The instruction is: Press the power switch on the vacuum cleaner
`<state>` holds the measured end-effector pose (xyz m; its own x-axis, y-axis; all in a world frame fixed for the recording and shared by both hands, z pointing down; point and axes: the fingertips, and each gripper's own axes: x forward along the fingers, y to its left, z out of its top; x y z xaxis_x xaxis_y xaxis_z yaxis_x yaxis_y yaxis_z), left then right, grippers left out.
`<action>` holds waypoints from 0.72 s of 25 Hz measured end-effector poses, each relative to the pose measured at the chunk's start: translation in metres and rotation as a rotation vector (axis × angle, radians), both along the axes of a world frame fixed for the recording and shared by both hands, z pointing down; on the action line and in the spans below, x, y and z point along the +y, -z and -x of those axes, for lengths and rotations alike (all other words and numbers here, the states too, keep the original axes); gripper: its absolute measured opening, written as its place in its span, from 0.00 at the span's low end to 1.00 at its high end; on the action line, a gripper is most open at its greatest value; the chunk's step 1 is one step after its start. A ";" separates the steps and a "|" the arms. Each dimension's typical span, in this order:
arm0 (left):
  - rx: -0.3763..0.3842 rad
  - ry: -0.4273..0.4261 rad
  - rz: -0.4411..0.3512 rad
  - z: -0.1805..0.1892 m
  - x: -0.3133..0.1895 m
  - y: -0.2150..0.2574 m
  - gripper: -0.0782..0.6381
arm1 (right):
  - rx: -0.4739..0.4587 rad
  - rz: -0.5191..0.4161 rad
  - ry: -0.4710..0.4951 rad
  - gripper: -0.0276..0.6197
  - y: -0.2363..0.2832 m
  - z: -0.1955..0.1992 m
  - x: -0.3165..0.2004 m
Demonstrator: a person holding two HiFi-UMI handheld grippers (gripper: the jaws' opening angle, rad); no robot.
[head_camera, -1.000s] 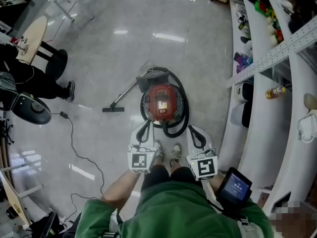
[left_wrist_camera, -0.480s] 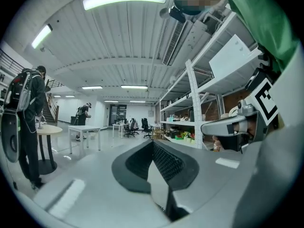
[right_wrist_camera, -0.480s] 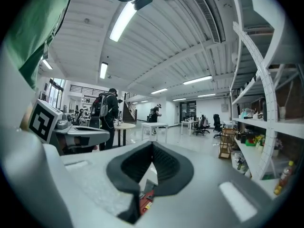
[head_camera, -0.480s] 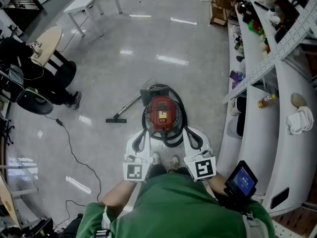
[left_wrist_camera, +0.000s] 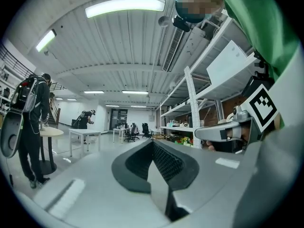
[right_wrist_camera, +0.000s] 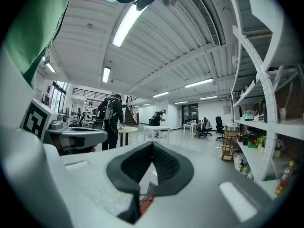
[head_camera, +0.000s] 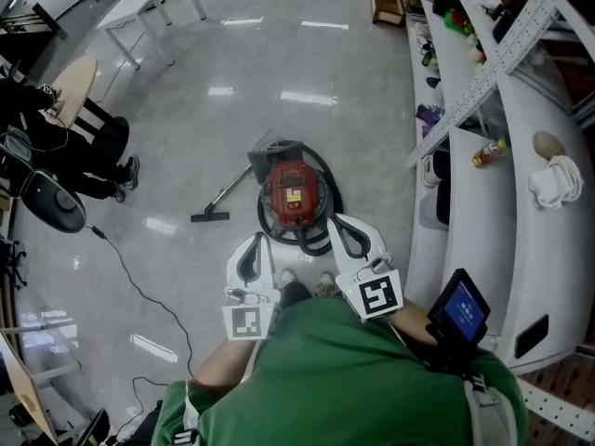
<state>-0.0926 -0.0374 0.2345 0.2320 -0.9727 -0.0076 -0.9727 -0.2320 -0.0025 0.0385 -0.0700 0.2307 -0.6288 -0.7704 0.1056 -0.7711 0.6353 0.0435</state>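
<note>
Wide glossy floor (head_camera: 279, 63) ran open to the left and ahead, while the long shelving (head_camera: 483, 203) hemmed in the right side. The red vacuum cleaner (head_camera: 294, 193) sat on the floor just beyond the person's shoes, black hose (head_camera: 321, 238) looped round it. By the look it was a stiff, fairly heavy canister, unlikely to skid under a firm downward push. The left gripper (head_camera: 249, 252) and right gripper (head_camera: 349, 238) were held up clear of it, both pairs of jaws closed on nothing. A shut tip should suit pressing. The switch was too small to pick out.
</note>
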 end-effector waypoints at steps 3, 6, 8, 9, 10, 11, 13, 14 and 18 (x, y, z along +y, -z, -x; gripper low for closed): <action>0.005 -0.002 -0.001 -0.005 0.000 -0.001 0.12 | -0.007 -0.004 0.003 0.04 0.001 -0.001 0.002; 0.013 -0.006 -0.005 -0.009 -0.001 -0.002 0.12 | -0.013 -0.004 0.002 0.04 0.000 -0.004 0.004; 0.017 -0.012 -0.012 -0.011 -0.002 -0.002 0.12 | -0.012 -0.002 -0.002 0.04 -0.001 -0.006 0.005; 0.019 -0.014 -0.013 -0.012 -0.002 -0.003 0.12 | -0.010 0.000 -0.005 0.05 -0.002 -0.007 0.006; 0.021 -0.016 -0.010 -0.013 -0.002 -0.004 0.12 | -0.009 0.003 -0.008 0.04 -0.003 -0.008 0.006; 0.023 -0.016 -0.003 -0.013 -0.002 -0.006 0.12 | -0.010 0.006 -0.011 0.05 -0.004 -0.008 0.006; 0.029 -0.017 0.007 -0.014 -0.002 -0.008 0.12 | -0.013 0.010 -0.017 0.05 -0.005 -0.009 0.006; 0.031 -0.019 0.008 -0.014 -0.002 -0.008 0.12 | -0.013 0.011 -0.019 0.04 -0.005 -0.009 0.006; 0.030 -0.026 0.003 -0.014 0.000 -0.005 0.12 | -0.011 0.009 -0.023 0.04 -0.004 -0.008 0.007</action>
<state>-0.0784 -0.0379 0.2400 0.2565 -0.9665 -0.0115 -0.9661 -0.2567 0.0270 0.0464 -0.0630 0.2352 -0.6123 -0.7835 0.1058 -0.7857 0.6179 0.0287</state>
